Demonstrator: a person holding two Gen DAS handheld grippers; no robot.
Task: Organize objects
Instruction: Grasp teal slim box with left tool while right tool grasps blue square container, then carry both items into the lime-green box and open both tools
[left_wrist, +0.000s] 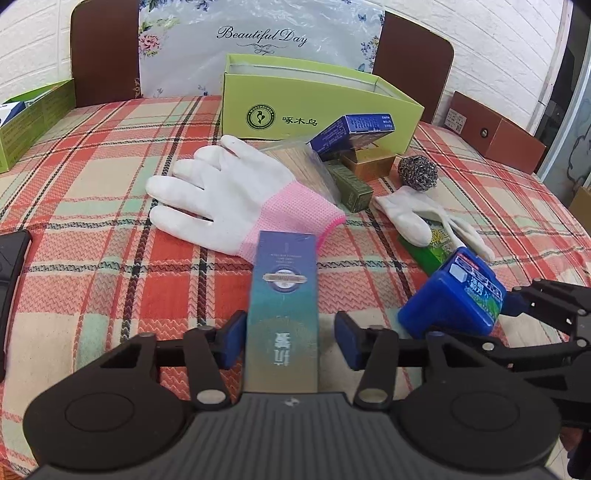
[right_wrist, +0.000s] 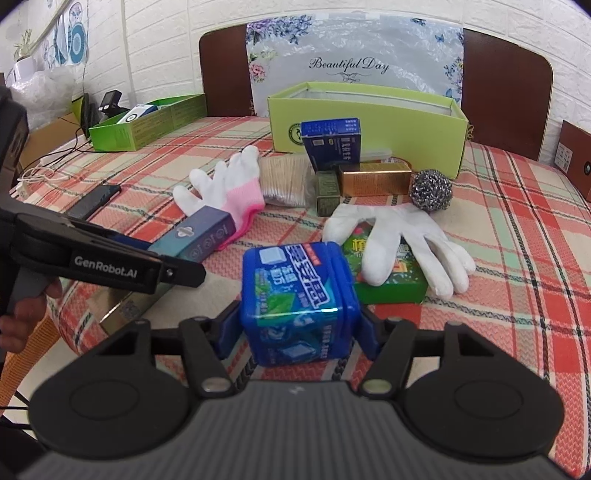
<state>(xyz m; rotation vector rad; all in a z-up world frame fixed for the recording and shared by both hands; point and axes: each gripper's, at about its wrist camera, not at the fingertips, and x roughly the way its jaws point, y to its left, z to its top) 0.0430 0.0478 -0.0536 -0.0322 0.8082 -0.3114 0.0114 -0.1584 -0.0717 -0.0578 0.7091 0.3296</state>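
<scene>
The left tool (left_wrist: 290, 338) stands spread around a long teal box (left_wrist: 283, 295) on the counter (left_wrist: 110, 258), touching one pad only, while the right tool (right_wrist: 297, 325) pinches a blue container (right_wrist: 295, 299) just above the counter beside a green box (right_wrist: 391, 284)

Between the two grippers the checked tablecloth (left_wrist: 110, 280) lay bare, and the near left part of it offered open passage. Straight ahead the way was crowded: a pink-cuffed glove (left_wrist: 236, 195) sprawled across the middle, a white glove (right_wrist: 402, 236) draped over a green box (right_wrist: 391, 280) to the right, with a steel scourer (right_wrist: 431, 190) behind it. Small cartons (right_wrist: 373, 179) and a bag of swabs (right_wrist: 284, 181) stood packed just before the open lime box (right_wrist: 369, 110), blocking its front wall. A black phone (right_wrist: 94, 201) lay off to the left.
</scene>
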